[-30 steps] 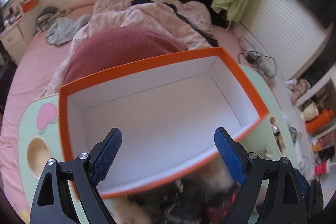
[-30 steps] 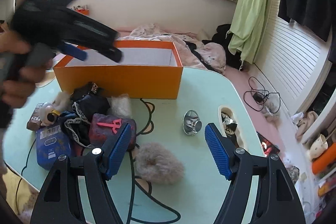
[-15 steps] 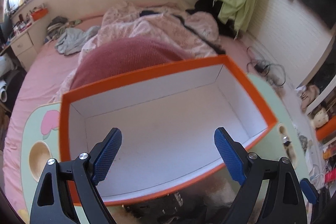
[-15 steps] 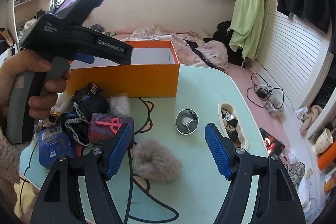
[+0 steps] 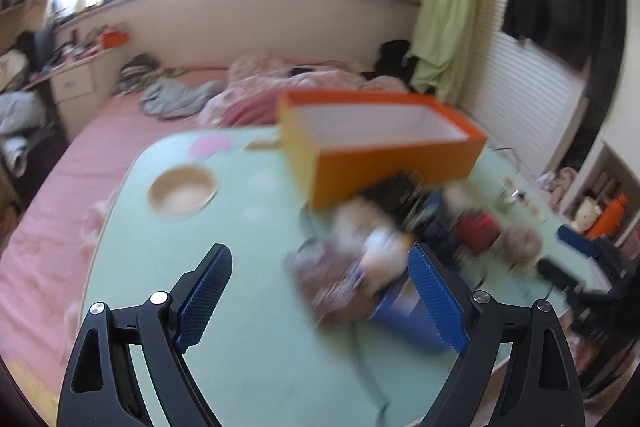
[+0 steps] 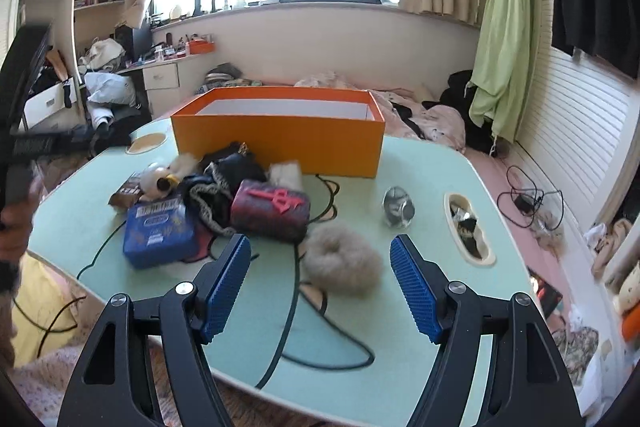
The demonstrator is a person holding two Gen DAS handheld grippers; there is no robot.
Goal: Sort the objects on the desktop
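Note:
An empty orange box [image 6: 280, 143] with a white inside stands at the back of the mint-green table [image 6: 432, 251]; it shows blurred in the left wrist view [image 5: 380, 143]. In front of it lies a pile: a blue packet [image 6: 160, 231], a dark red pouch [image 6: 272, 209], black items [image 6: 236, 167], a small plush toy [image 6: 158, 181]. A beige fluffy scrunchie [image 6: 340, 263] and a small metal cup [image 6: 398, 213] lie apart. My right gripper [image 6: 320, 283] is open, low in front of the scrunchie. My left gripper [image 5: 320, 299] is open and empty, left of the pile.
The table has a round recess [image 5: 182, 191] at the left and an oval recess [image 6: 468, 227] with small items at the right. A black cable [image 6: 320, 327] runs over the table front. A pink bed [image 5: 80, 163] lies behind the table.
My left gripper has pulled back from above the box and swung left and low, fast enough to blur its view. My right gripper has stayed near the scrunchie.

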